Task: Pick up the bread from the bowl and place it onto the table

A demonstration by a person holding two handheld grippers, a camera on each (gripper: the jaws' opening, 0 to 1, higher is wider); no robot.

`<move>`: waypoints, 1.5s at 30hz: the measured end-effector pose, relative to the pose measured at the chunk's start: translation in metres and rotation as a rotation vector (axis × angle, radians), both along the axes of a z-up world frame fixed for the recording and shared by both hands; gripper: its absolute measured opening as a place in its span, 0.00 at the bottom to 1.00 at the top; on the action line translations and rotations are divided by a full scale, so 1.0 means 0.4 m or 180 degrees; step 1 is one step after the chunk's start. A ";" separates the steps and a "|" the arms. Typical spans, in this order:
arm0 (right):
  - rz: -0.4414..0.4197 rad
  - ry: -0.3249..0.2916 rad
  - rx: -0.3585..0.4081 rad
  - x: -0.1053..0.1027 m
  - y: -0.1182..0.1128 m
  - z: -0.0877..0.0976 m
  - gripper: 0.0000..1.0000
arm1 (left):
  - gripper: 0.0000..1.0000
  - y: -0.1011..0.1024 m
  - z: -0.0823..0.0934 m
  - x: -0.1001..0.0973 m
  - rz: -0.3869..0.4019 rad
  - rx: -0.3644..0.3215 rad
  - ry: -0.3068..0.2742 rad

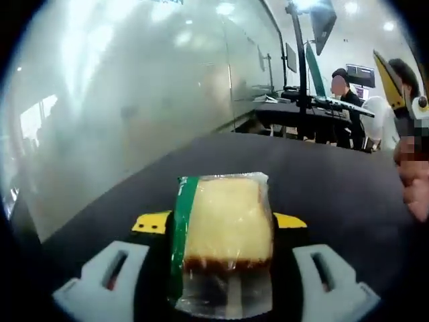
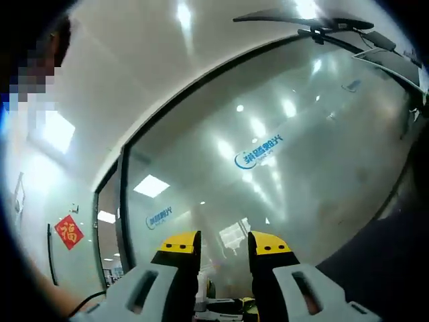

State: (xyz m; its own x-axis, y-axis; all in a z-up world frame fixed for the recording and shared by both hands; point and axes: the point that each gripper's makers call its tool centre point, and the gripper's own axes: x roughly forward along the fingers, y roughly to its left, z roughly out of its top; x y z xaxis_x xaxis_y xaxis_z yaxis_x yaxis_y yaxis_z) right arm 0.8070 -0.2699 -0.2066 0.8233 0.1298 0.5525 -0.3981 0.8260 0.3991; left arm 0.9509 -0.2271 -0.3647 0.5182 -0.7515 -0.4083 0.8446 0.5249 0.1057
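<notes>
A slice of yellow bread (image 1: 228, 218) in a clear wrapper with a green edge sits between the jaws of my left gripper (image 1: 220, 221). The gripper is shut on it, and the yellow jaw tips show on either side of the slice. The bread hangs above the dark table (image 1: 335, 181). My right gripper (image 2: 223, 245) points upward at a glass wall (image 2: 281, 174). Its jaws stand a small gap apart with nothing between them.
A frosted glass wall (image 1: 134, 100) runs along the table's left side. Behind the table stands a desk with monitors (image 1: 301, 107), with a seated person (image 1: 348, 90) at it. A person's hand (image 1: 414, 178) shows at the right edge. A red sign (image 2: 68, 232) hangs on the wall.
</notes>
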 end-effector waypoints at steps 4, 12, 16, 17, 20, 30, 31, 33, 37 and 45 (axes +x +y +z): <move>0.0006 0.0053 0.0023 -0.001 0.003 -0.007 0.25 | 0.51 -0.004 -0.021 -0.011 -0.0064 0.0103 -0.0016; -0.0023 0.0199 0.0035 0.018 -0.003 -0.034 0.25 | 0.57 0.031 -0.008 -0.003 -0.0011 0.0073 0.0028; 0.0010 0.0223 0.0029 0.023 0.005 -0.042 0.25 | 0.57 0.069 0.029 0.002 0.0051 -0.0012 -0.0109; 0.0010 0.0229 0.0024 0.024 0.006 -0.043 0.25 | 0.55 0.083 0.056 0.012 0.0108 -0.0103 -0.0211; 0.0020 0.0231 0.0048 0.023 0.000 -0.043 0.25 | 0.53 0.153 0.143 0.000 0.0255 -0.0452 -0.0370; 0.0109 0.0367 0.0183 0.041 -0.005 -0.069 0.25 | 0.48 0.429 0.333 -0.076 0.0675 -0.1173 -0.1039; 0.0118 0.0383 0.0189 0.043 -0.004 -0.072 0.25 | 0.46 0.483 0.350 -0.078 0.0838 -0.1040 -0.1363; 0.0150 0.0413 0.0193 0.047 0.004 -0.078 0.25 | 0.44 0.589 0.376 -0.093 0.1161 -0.0962 -0.1693; 0.0217 0.0471 0.0118 0.059 0.028 -0.089 0.25 | 0.45 0.735 0.423 -0.099 0.1407 -0.1169 -0.1748; 0.0351 0.0572 -0.0089 0.067 0.100 -0.113 0.25 | 0.56 0.873 0.396 0.058 0.1615 -0.0958 -0.1226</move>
State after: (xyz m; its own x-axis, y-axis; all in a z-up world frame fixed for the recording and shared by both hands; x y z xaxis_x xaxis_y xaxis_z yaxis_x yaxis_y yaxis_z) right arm 0.8340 -0.2301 -0.2518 0.8882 0.2377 0.3931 -0.4111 0.7932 0.4492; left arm 0.9740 0.1221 -0.2063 0.9006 -0.4302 0.0623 0.4193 0.8975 0.1363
